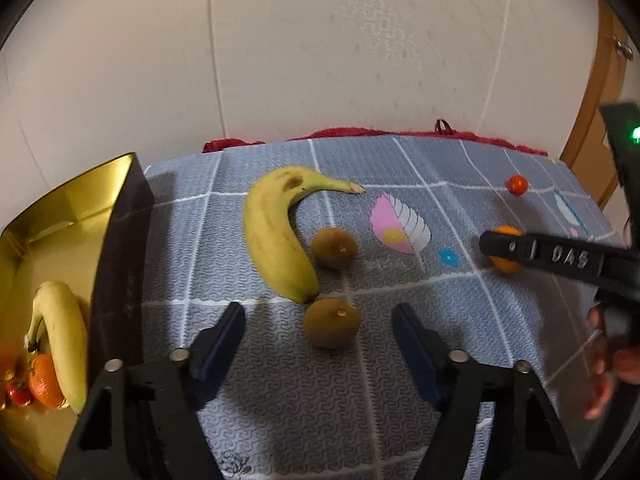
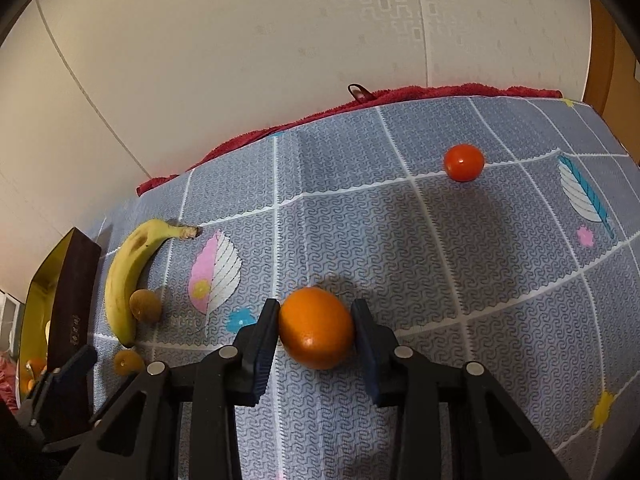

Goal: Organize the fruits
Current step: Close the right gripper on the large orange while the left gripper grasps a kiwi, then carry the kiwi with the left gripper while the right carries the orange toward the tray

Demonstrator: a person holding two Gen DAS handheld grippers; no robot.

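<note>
Orange point(image 2: 316, 328) sits mid-bench between the right hand-held gripper point(image 2: 316, 344) fingers, both touching it. Left hand-held gripper point(image 1: 318, 336) gapes around a kiwi point(image 1: 331, 323) beside the banana point(image 1: 276, 232); gold tin point(image 1: 72, 216) at the left edge.

A home room: pale embossed wallpaper point(image 2: 280, 40), a wooden door frame point(image 2: 600, 40), and a blue-grey leaf-printed tablecloth point(image 2: 400, 240) over a red towel point(image 2: 400, 94).

Left of the jaws, the box's dark wall point(image 1: 120, 256) hid part of the fruit inside. The orange point(image 1: 505, 265) sat half covered behind the other gripper's finger point(image 1: 540, 250).
</note>
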